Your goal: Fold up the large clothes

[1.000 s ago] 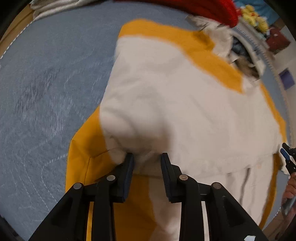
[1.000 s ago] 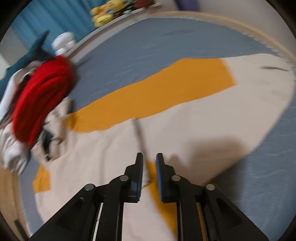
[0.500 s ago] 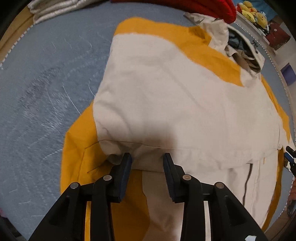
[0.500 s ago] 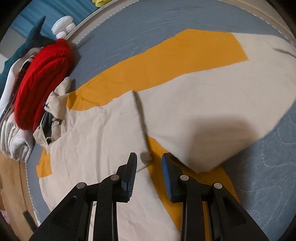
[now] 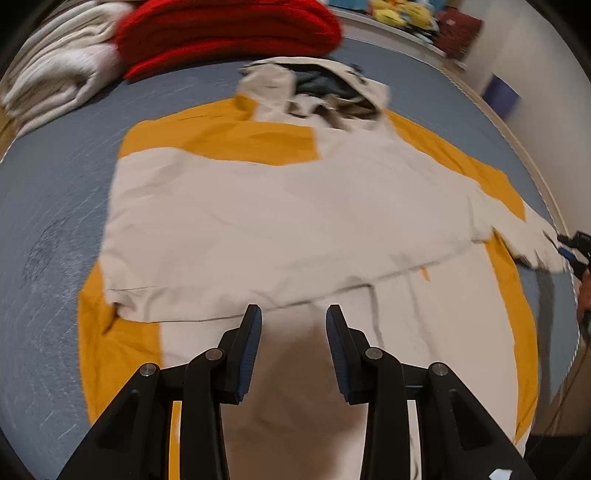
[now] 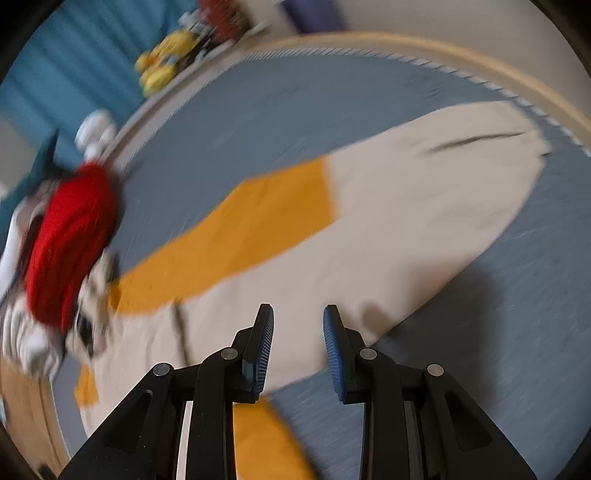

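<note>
My left gripper [image 5: 293,317] hangs low over the cream and yellow jacket [image 5: 288,221]. Its fingers are wide apart and hold nothing. The jacket lies flat across the middle of the blue bed [image 5: 51,192], with one sleeve folded over its front. My right gripper [image 6: 298,317] points at the jacket's lower edge, fingers apart and empty too. A red sweater [image 5: 229,29] sits at the top of the left view.

Both wrist cameras look forward past their own fingers, low over the bed [image 5: 55,177]; each catches the red knit [image 5: 229,29] (far side) beyond them.
</note>
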A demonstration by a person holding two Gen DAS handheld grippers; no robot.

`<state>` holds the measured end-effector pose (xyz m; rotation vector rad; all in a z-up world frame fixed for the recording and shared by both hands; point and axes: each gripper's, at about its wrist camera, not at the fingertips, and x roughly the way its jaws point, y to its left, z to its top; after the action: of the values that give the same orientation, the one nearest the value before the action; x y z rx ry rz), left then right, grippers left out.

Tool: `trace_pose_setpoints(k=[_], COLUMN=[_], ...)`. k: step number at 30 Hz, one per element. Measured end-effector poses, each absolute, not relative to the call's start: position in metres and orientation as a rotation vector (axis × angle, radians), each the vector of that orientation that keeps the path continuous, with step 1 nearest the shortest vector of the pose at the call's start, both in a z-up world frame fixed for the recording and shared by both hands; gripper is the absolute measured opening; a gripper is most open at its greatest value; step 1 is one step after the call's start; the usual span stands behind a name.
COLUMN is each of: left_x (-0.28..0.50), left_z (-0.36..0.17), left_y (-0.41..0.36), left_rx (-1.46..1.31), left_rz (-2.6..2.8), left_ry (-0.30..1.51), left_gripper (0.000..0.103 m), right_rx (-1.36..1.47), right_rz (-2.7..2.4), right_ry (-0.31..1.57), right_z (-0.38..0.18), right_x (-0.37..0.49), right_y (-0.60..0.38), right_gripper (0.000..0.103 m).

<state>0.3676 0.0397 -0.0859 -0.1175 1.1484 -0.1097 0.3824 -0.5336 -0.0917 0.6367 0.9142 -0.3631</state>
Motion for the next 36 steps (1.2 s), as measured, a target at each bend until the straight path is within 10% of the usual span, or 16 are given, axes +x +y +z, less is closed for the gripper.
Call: trace_pose_setpoints(k=[36], left_x=[0.388], left_z=[-0.104], left_y=[0.024], left_rx=[-0.144], left_rz=[-0.135], left_ry=[1.162], left_gripper=[0.033], right_rx=[0.983], right_rz=[-0.546], right_ry=[0.712], right_z=[-0.182], right_x=[0.353], right_y=[-0.744], right_gripper=[0.035])
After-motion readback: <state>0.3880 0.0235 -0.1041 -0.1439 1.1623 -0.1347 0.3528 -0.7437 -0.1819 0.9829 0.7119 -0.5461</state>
